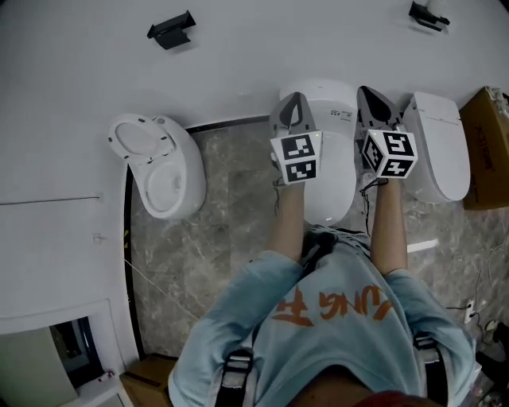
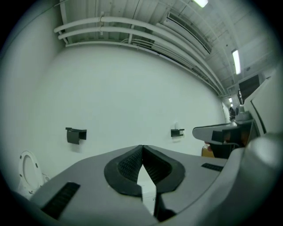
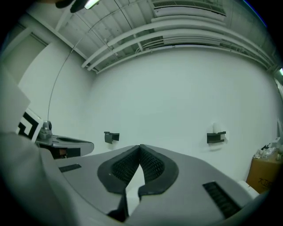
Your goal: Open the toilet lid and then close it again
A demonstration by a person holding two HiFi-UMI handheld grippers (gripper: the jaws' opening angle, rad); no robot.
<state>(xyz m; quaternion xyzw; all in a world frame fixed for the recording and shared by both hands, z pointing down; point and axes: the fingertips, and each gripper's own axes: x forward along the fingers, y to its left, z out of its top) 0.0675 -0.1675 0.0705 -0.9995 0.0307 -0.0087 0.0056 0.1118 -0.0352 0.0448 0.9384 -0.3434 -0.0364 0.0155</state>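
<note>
Starting at the left of the head view, a white toilet (image 1: 171, 183) is seen by the wall, and its raised lid (image 1: 135, 141) is tipped back. Above it, a black holder (image 1: 171, 30) is fixed on the white wall (image 1: 79, 71).

Next, the left gripper (image 1: 295, 99) is held out level in front of the person. Its jaws are pressed together at the tips, and nothing is held between them. This is seen best in the left gripper view, where only the wall and a small bit of white are seen past the closed tips.

The middle toilet (image 1: 332, 191) is found below and between the two grippers. Its toilet lid (image 1: 332, 139) is down flat. It cannot be told if the lid is touched by either gripper.

The right gripper (image 1: 372, 95) is held out the same way on the other side. Its jaws are closed too, and nothing is gripped by them.

A third toilet (image 1: 437, 151) is placed just to the right, and it is closed as well. A brown box (image 1: 487, 147) is set at the far right edge. A second black holder (image 1: 428, 14) is seen high on the wall. The grey stone floor (image 1: 238, 207) is seen under all three toilets.
</note>
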